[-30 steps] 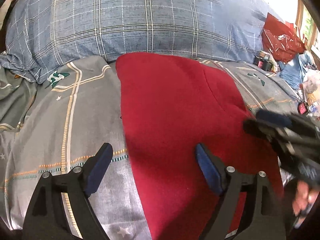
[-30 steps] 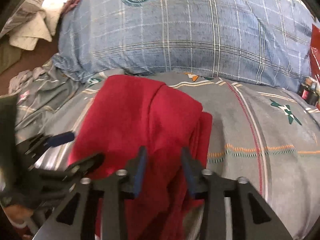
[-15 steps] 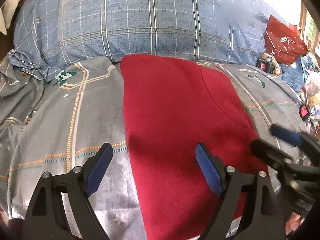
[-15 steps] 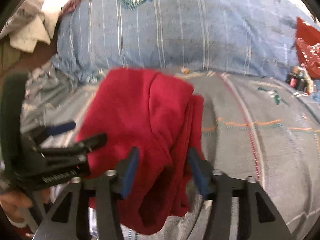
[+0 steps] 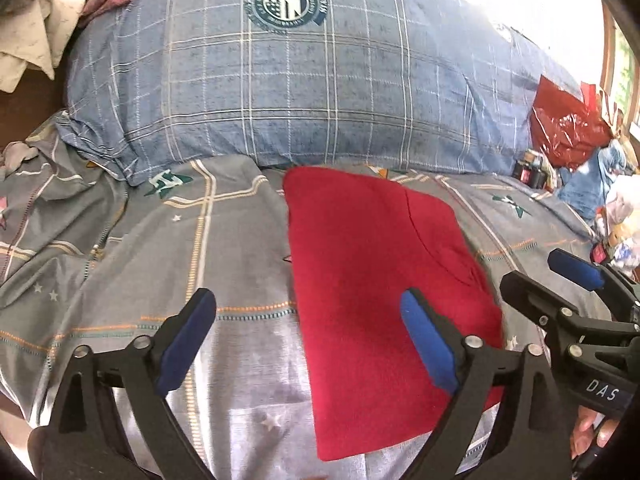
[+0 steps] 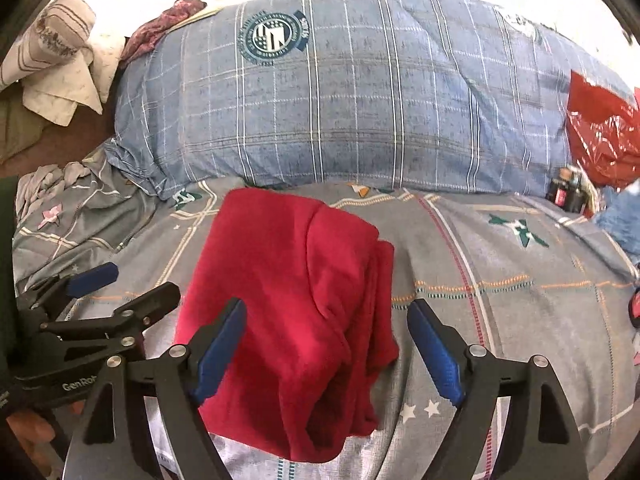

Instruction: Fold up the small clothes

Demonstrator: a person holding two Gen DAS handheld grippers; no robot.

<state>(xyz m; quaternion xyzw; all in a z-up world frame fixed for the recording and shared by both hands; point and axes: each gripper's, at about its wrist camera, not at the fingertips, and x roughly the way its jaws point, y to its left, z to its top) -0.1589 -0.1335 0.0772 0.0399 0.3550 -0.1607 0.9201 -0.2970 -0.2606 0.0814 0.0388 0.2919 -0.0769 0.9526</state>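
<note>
A red garment (image 5: 372, 280) lies folded lengthwise on the grey patterned bedsheet (image 5: 160, 248). In the right wrist view the garment (image 6: 296, 300) shows a bunched, layered right side. My left gripper (image 5: 308, 340) is open and empty, hovering over the garment's near left edge. My right gripper (image 6: 328, 348) is open and empty above the garment's near end. The right gripper also shows at the right of the left wrist view (image 5: 560, 280), and the left gripper at the left of the right wrist view (image 6: 116, 288).
A large blue plaid pillow (image 5: 300, 92) lies behind the garment. A red plastic bag (image 5: 564, 128) and small bottles (image 5: 528, 168) sit at the far right. Crumpled cloths (image 6: 60, 68) lie at the far left. Loose sheet folds (image 5: 48, 208) bunch at the left.
My right gripper has opened and let go of the red garment, which now lies on the bed. Both grippers have pulled back and up a little.
</note>
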